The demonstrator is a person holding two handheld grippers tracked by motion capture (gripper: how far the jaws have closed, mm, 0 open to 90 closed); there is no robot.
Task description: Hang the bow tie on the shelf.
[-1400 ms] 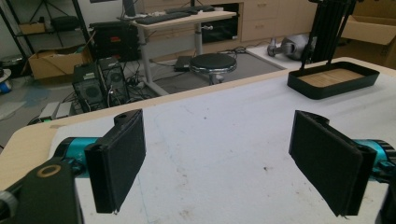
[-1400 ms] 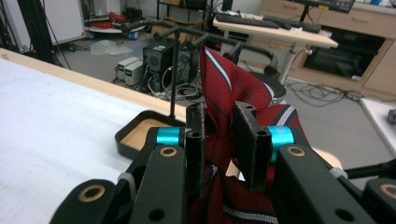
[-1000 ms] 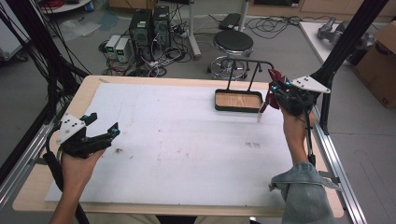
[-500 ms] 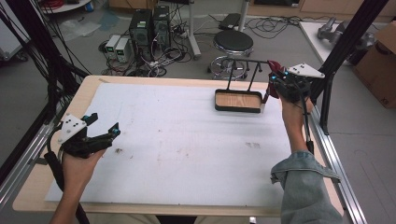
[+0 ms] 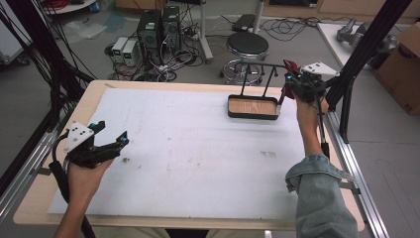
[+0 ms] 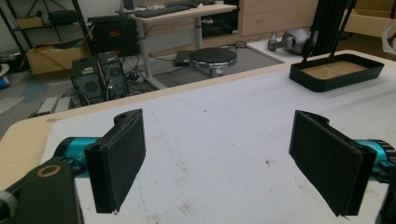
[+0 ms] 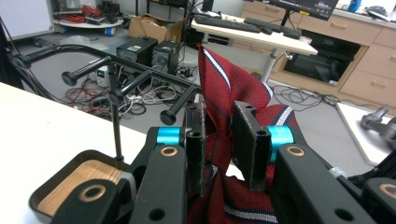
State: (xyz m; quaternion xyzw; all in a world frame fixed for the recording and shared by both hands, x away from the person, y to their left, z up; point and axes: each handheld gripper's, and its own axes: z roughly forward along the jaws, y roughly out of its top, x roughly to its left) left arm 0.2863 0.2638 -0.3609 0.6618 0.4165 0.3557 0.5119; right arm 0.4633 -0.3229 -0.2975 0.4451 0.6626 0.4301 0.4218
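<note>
Woven red cloth, that tie (image 7: 219, 88), striped and faintly ribbed. The fingers (image 6: 122, 163) wear matt black pads, slightly fuzzy. The tray (image 5: 252, 107): matt black rim, pale wood floor. The tabletop (image 5: 198, 148): scuffed white sheet, wooden edge.

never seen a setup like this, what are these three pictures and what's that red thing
No robot here: a person holds a hand-operated two-jaw gripper in each hand. The high view looks down on a wooden table covered with a white sheet. The other two come from cameras riding on the grippers, looking along their black jaws. The left gripper hangs open over the sheet, holding nothing. The right gripper is shut on a dark red striped cloth, perhaps a necktie, beside a black metal rack that rises from a black tray with a wooden floor at the table's far right.
</note>
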